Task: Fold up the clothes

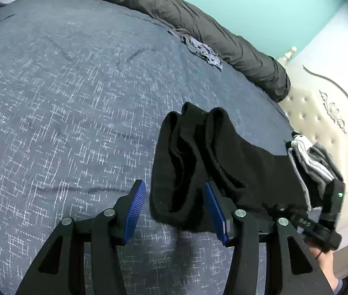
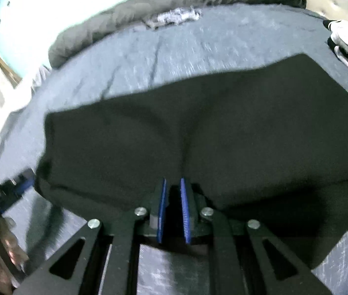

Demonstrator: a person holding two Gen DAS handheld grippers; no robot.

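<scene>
Black garment: bunched, lifted off bed.
Right tool: pinching its edge; hold your tension.
Left tool: spread; catch the hanging fold.

Garments spread across a bed

A folded garment lies on the bedspread, just ahead of the left gripper. A small pile of clothes sits right of it, by the headboard. Behind, a crumpled garment rests against a rolled duvet along the far edge.
</scene>
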